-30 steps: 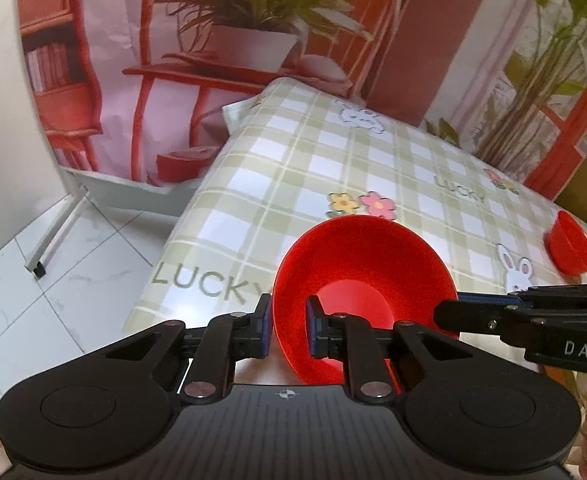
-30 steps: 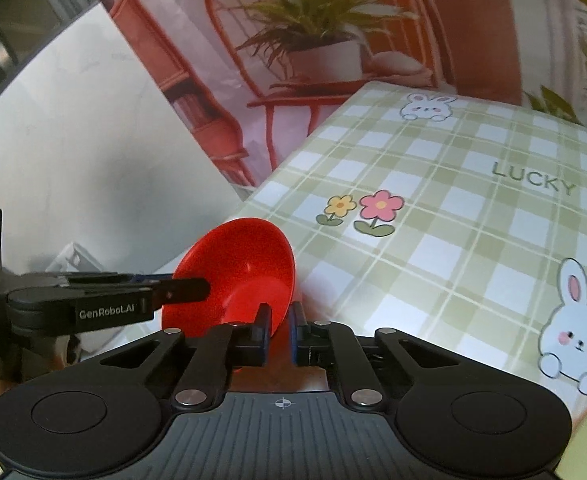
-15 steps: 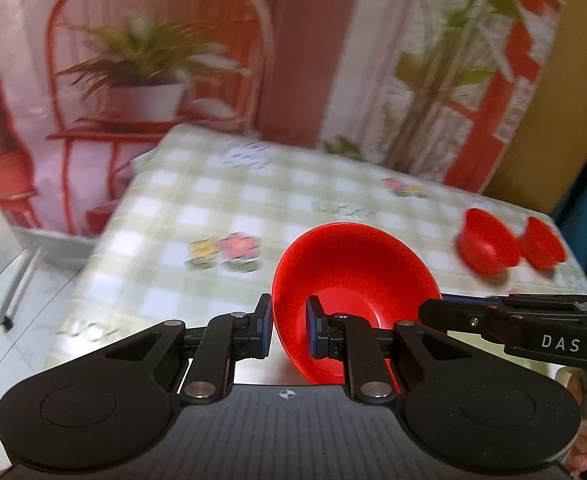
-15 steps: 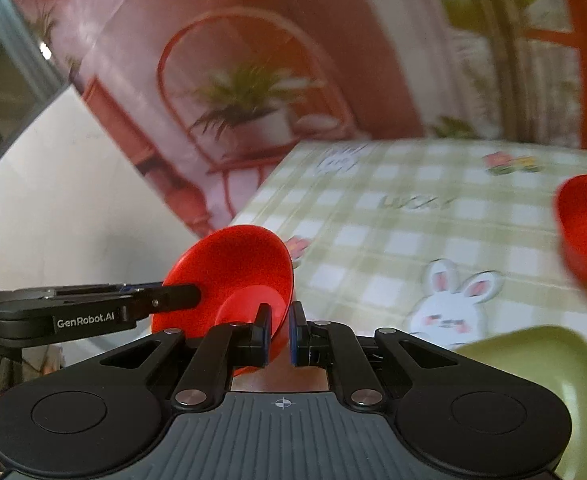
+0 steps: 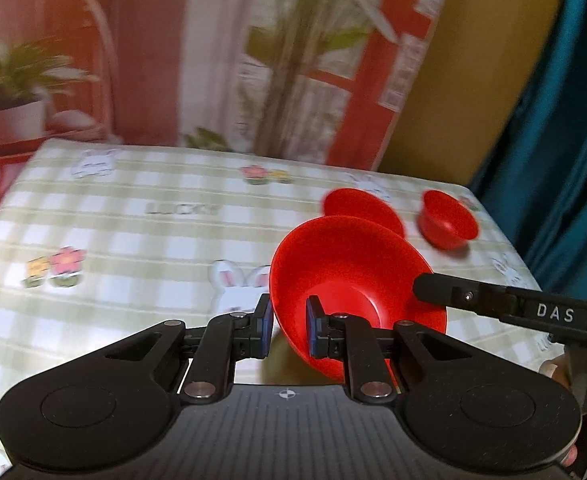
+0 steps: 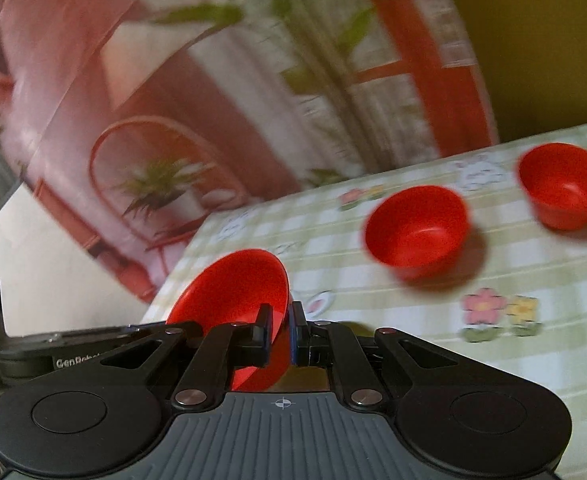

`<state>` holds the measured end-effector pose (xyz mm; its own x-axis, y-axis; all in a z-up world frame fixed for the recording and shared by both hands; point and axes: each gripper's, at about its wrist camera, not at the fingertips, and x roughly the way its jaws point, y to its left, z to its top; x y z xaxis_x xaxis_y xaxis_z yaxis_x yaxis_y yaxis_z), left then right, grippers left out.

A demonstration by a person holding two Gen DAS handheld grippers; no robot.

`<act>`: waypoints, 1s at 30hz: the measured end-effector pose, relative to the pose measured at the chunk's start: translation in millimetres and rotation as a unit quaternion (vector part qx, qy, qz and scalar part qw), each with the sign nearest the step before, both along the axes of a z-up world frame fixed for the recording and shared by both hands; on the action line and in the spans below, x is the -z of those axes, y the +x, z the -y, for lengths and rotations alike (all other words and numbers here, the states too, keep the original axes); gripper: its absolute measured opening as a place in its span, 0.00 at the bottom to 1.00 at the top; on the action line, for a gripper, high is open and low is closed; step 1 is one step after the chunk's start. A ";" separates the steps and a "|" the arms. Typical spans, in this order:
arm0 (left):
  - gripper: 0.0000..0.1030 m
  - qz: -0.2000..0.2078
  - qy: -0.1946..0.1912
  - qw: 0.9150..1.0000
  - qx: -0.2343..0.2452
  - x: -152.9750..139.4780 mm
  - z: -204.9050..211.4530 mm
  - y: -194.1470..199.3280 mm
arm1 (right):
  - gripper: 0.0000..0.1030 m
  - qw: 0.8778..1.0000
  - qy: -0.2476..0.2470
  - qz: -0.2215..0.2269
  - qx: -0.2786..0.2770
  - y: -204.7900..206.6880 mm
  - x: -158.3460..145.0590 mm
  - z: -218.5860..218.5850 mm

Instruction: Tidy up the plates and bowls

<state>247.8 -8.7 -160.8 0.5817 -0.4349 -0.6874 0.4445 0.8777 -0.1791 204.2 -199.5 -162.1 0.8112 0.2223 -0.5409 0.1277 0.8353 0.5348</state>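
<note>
I hold one wide red bowl (image 5: pixel 345 264) in the air over the checked tablecloth with both grippers. My left gripper (image 5: pixel 289 326) is shut on its near-left rim. My right gripper (image 6: pixel 280 334) is shut on the opposite rim of the same bowl (image 6: pixel 237 292); its finger shows in the left wrist view (image 5: pixel 473 296). Two smaller red bowls stand apart on the table at the far right: one nearer (image 6: pixel 417 228) (image 5: pixel 361 206) and one farther right (image 6: pixel 563 186) (image 5: pixel 449 216).
The table (image 5: pixel 141 232) has a green checked cloth with rabbit and flower prints. A printed backdrop (image 5: pixel 213 52) stands behind it. A teal curtain (image 5: pixel 565 128) hangs at the right. A sliver of a green dish (image 6: pixel 355 326) shows under my right gripper.
Both grippers have swung right together with the bowl held between them. The two small red bowls have come closer and more central in both views.
</note>
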 end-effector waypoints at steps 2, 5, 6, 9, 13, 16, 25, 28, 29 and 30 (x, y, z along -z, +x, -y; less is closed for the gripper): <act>0.18 0.000 0.003 1.000 0.012 2.0 15.1 0.7 | 0.08 1.000 0.005 0.002 0.016 -6.1 2.4 13.5; 0.18 0.001 0.004 1.000 0.024 2.5 32.7 0.4 | 0.08 0.999 0.010 0.007 0.034 -12.5 4.0 28.7; 0.18 0.002 0.005 1.000 0.027 2.3 37.7 1.0 | 0.08 0.999 0.011 0.008 0.039 -14.0 4.7 32.6; 0.18 0.005 0.007 0.999 0.034 0.6 51.4 4.6 | 0.08 0.998 0.015 0.010 0.053 -13.9 7.1 41.1; 0.18 0.006 0.007 0.999 0.039 -0.6 65.0 17.0 | 0.08 0.998 0.018 0.011 0.063 -12.3 9.1 52.0; 0.18 0.006 0.009 0.999 0.043 0.6 75.3 25.5 | 0.08 0.997 0.018 0.010 0.071 -8.1 11.0 58.2; 0.18 0.011 0.002 0.999 0.047 4.4 102.8 60.9 | 0.08 0.996 -0.003 0.016 0.087 20.5 12.1 85.1; 0.18 0.017 0.002 0.999 0.044 7.6 112.6 76.4 | 0.08 0.996 -0.012 0.018 0.088 35.7 13.5 94.2; 0.18 0.017 0.002 0.999 0.042 9.2 115.2 81.3 | 0.08 0.996 -0.015 0.018 0.088 40.7 14.5 97.0; 0.18 0.016 0.002 0.999 0.040 10.9 117.8 86.4 | 0.08 0.996 -0.019 0.017 0.089 46.4 16.0 99.3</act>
<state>334.2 -126.5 -171.7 0.5666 -0.4782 -0.6710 0.5184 0.8399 -0.1609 250.6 -298.7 -178.1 0.8543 0.0541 -0.5169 0.2567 0.8209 0.5101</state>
